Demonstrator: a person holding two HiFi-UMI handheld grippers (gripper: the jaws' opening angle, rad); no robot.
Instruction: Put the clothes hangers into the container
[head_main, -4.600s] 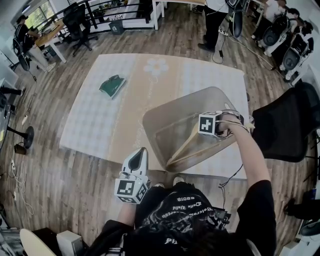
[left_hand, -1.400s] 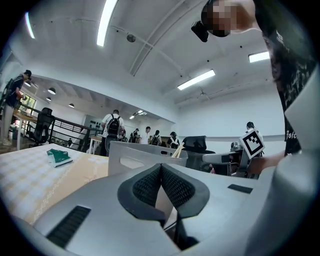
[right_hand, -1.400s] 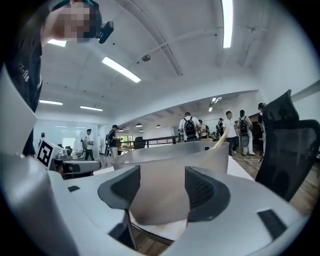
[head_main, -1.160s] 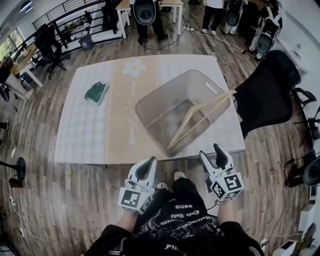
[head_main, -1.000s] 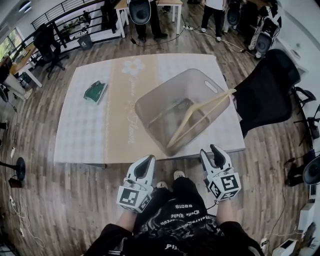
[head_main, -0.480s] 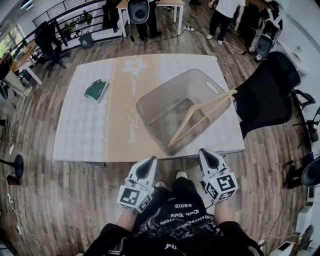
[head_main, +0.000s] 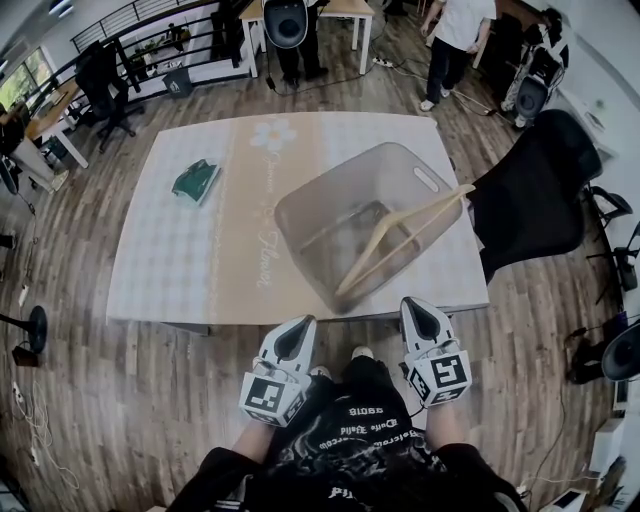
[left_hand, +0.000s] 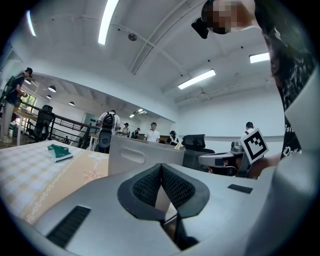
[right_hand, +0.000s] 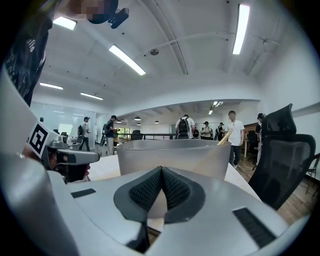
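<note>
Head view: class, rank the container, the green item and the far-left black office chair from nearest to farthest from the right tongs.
1. Container, just ahead, on the table's near right.
2. Green item, on the table's far left.
3. Black office chair, on the floor beyond the table's far-left corner.

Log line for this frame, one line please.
hangers: in container, one end over rim | left gripper: shut, empty | right gripper: shut, empty | both short of table

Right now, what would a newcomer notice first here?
The grey bin on the table's near right, with wooden hangers leaning in it, one end poking over the rim. The left gripper and right gripper are shut and empty, short of the table's near edge.
</note>
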